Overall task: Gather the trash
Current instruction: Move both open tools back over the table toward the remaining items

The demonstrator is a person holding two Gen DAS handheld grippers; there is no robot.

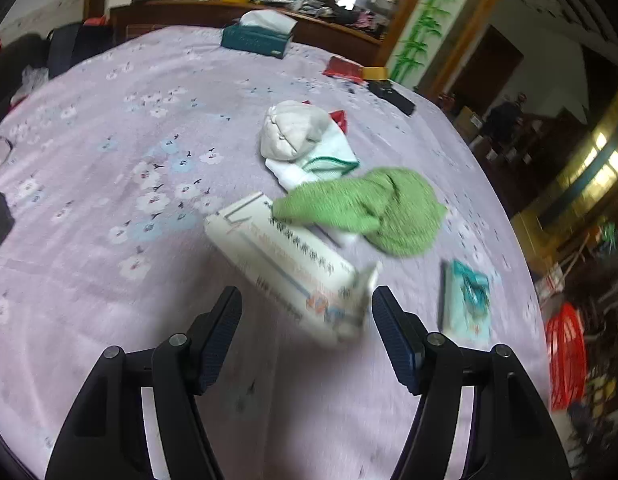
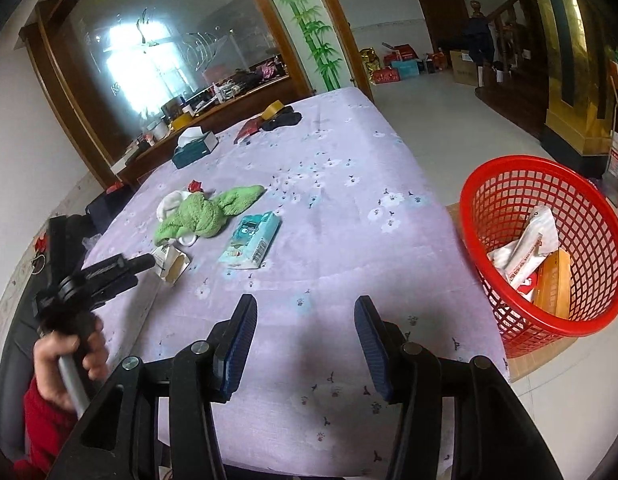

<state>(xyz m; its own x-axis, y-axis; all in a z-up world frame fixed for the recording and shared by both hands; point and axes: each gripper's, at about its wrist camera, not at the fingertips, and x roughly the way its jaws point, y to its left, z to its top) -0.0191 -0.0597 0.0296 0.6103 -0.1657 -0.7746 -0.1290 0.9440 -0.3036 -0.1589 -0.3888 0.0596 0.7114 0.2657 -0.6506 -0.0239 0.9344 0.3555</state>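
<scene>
A white carton (image 1: 285, 256) with printed sides lies on the lilac flowered tablecloth (image 1: 109, 160). Its opened near end sits between the fingertips of my left gripper (image 1: 307, 300), closer to the right finger; the pads do not press it, so the gripper is open. In the right wrist view the same carton (image 2: 173, 264) lies just beyond the left gripper (image 2: 143, 264), held by a hand in a red sleeve. My right gripper (image 2: 305, 304) hovers open and empty over the table's near edge. The red mesh basket (image 2: 467, 216) stands right of the table, holding a white wrapper (image 2: 525, 248) and an orange box (image 2: 553, 284).
A green cloth (image 1: 373, 208) overlaps the carton's far end, with grey and white socks (image 1: 297, 136) behind it. A teal tissue packet (image 1: 467, 300) lies to the right. A teal tissue box (image 1: 257, 40) and small dark items sit at the far side.
</scene>
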